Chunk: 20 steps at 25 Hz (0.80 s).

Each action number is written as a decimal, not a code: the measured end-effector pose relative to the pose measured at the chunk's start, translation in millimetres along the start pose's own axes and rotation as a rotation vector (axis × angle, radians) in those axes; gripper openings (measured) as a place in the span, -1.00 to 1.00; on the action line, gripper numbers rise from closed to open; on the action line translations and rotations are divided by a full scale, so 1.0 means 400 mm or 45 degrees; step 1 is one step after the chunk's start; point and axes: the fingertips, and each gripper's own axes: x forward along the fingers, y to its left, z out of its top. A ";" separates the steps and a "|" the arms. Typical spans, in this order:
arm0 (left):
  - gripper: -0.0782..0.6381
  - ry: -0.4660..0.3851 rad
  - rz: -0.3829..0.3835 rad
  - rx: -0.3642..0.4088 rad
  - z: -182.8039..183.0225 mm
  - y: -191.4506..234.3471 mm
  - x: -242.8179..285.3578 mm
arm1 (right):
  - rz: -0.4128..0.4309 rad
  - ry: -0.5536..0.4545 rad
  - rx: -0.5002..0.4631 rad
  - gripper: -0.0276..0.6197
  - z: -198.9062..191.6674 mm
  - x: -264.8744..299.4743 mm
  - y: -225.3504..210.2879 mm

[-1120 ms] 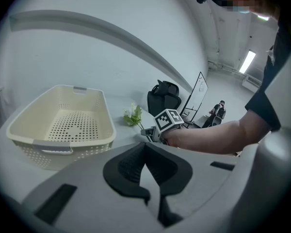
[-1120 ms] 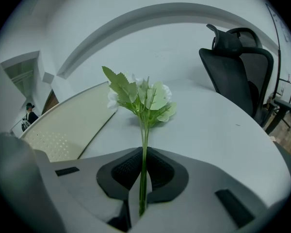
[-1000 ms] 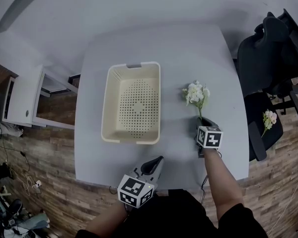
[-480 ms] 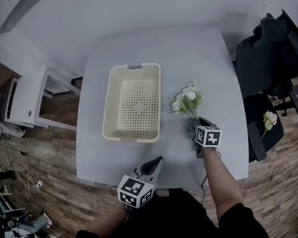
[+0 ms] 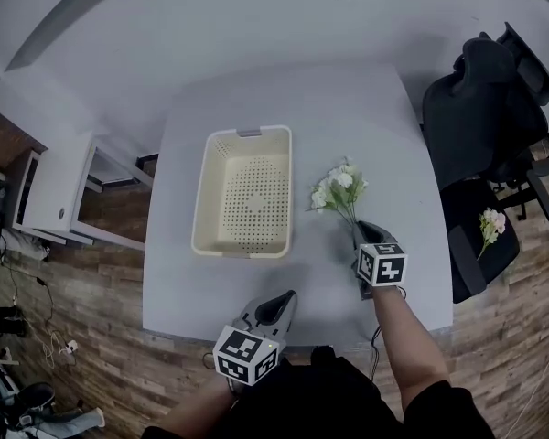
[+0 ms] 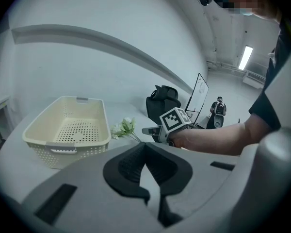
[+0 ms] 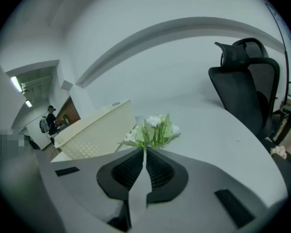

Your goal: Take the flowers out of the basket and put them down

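A bunch of white flowers (image 5: 339, 186) with green stems lies on the grey table (image 5: 366, 108), right of the cream perforated basket (image 5: 201, 199), which holds nothing. The stem ends point at my right gripper (image 5: 359, 231). Its jaws are closing and stand almost together, with the stem ends right at their tips and no pad visibly pressing on them. In the right gripper view the flowers (image 7: 154, 130) lie just past the tips (image 7: 144, 152), with the basket (image 7: 94, 130) to the left. My left gripper (image 5: 284, 300) is shut and empty at the table's near edge.
A black office chair (image 5: 480, 108) stands right of the table, and a second white flower (image 5: 489, 222) lies on its seat. A white cabinet (image 5: 46, 186) is off the table's left side. The floor is wood.
The flowers dropped from upright in my right gripper to lying tilted toward the basket. The right gripper drew back slightly toward me. The left gripper stayed put.
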 end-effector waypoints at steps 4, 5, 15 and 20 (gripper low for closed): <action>-0.76 -0.051 0.032 -0.013 0.011 -0.014 -0.035 | 0.125 -0.135 0.030 -0.84 0.069 -0.087 0.076; -0.76 -0.062 0.041 -0.013 0.016 -0.014 -0.046 | 0.155 -0.161 0.041 -0.84 0.086 -0.109 0.099; -0.76 -0.153 0.062 0.007 0.046 0.025 -0.158 | 0.378 -0.295 -0.007 -0.84 0.136 -0.294 0.361; -0.76 -0.150 0.010 0.011 0.039 0.066 -0.225 | 0.376 -0.284 -0.010 -0.84 0.090 -0.335 0.478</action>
